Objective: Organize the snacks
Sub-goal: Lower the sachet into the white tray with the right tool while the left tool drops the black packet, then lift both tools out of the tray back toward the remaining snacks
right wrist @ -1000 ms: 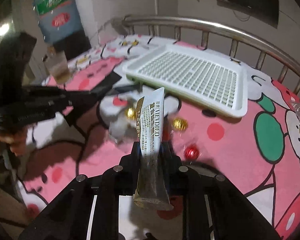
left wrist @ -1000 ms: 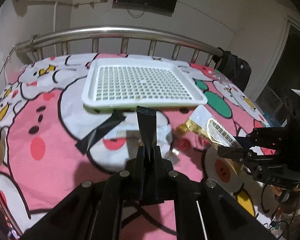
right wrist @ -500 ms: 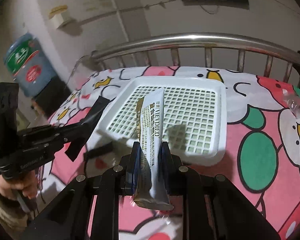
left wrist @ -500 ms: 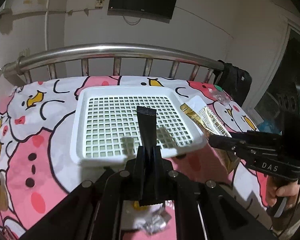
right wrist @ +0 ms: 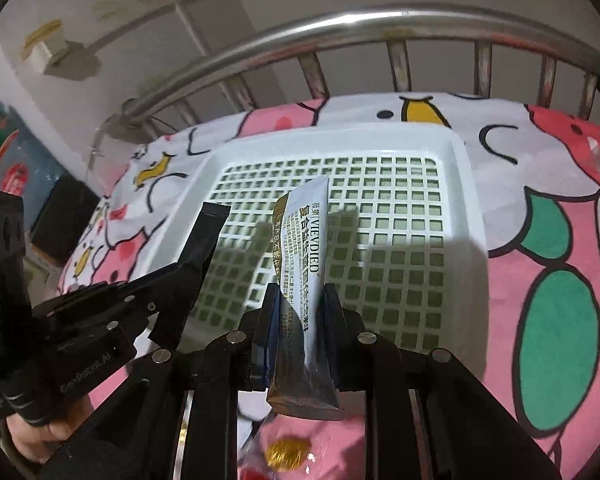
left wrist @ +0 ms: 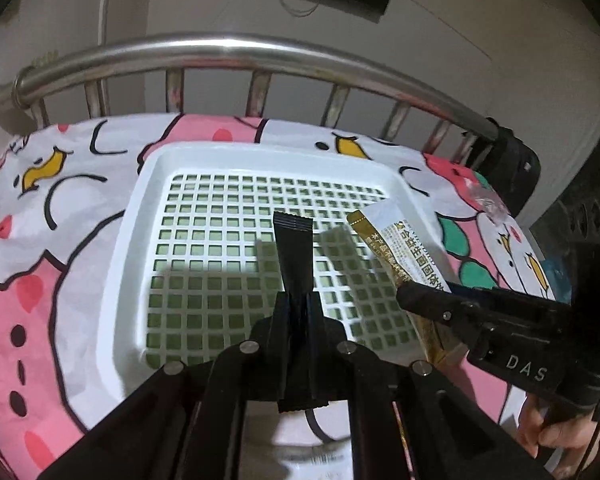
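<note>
A white perforated tray (left wrist: 124,240) lies on the cartoon bedsheet; it also shows in the right wrist view (right wrist: 470,208). My left gripper (left wrist: 296,308) is shut on a black sachet (left wrist: 294,248) and holds it above the tray's near half; it also shows in the right wrist view (right wrist: 202,244). My right gripper (right wrist: 300,300) is shut on a silver and gold sachet (right wrist: 304,248), held above the tray; it also shows in the left wrist view (left wrist: 404,244).
A steel bed rail (left wrist: 236,50) runs behind the tray. A gold wrapped candy (right wrist: 286,454) lies on the sheet below my right gripper. A clear wrapper (left wrist: 486,200) lies at the right. A blue water jug (right wrist: 0,160) stands at the far left.
Both grippers have moved forward with their sachets, from over the loose snacks to above the tray. The tray now fills the view's middle.
</note>
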